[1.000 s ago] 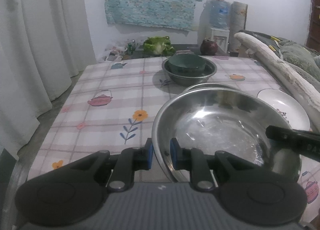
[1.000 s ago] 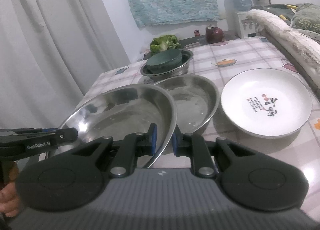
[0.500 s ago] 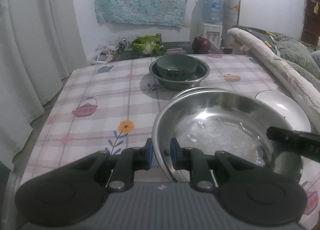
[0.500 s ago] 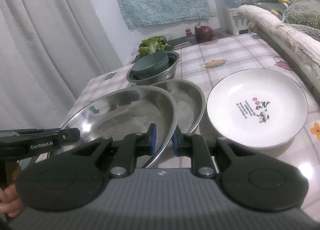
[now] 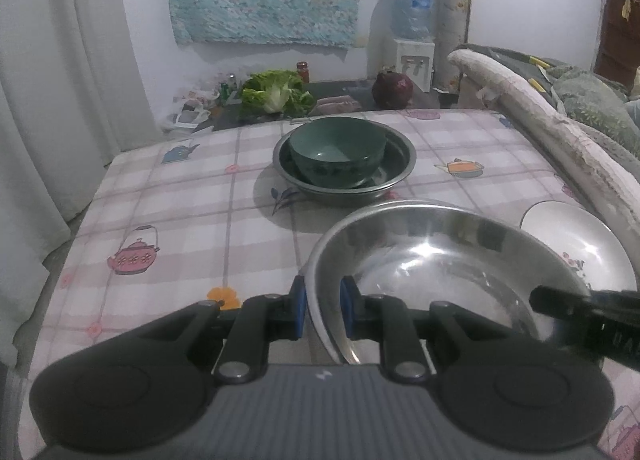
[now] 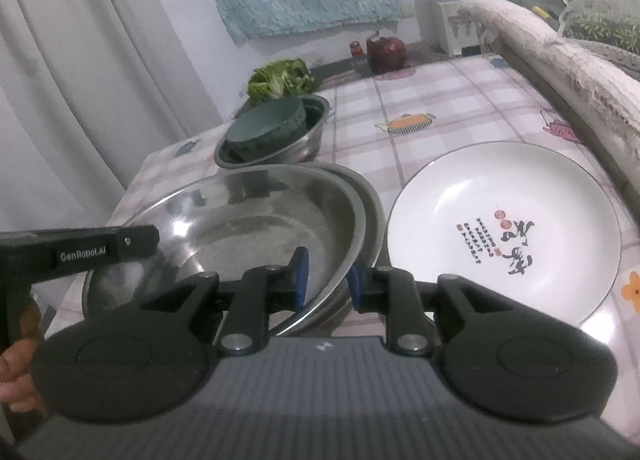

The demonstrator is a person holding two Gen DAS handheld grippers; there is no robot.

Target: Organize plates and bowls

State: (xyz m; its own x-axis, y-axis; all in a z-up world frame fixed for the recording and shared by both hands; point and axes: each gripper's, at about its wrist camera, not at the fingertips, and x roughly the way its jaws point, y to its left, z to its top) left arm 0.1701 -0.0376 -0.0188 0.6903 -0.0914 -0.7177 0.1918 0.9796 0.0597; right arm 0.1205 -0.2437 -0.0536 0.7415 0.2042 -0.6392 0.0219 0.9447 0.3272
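On the left, our left gripper (image 5: 322, 310) pinches the near rim of the large steel bowl (image 5: 448, 260), pads tight either side. Our right gripper (image 6: 324, 280) clamps its opposite rim, holding it over a second steel bowl (image 6: 370, 196). Rightward, the white plate (image 6: 504, 228) lies on the checked tablecloth (image 6: 440, 108).

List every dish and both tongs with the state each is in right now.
Left tongs: shut on the large steel basin's left rim.
Right tongs: shut on its right rim.
Large steel basin: held by both tongs, empty, over the second steel basin.
Second steel basin: on the table, mostly covered.
White plate: flat on the table, empty.
Green bowl: upright, nested in the far steel bowl.
Far steel bowl: on the table, holding the green bowl.
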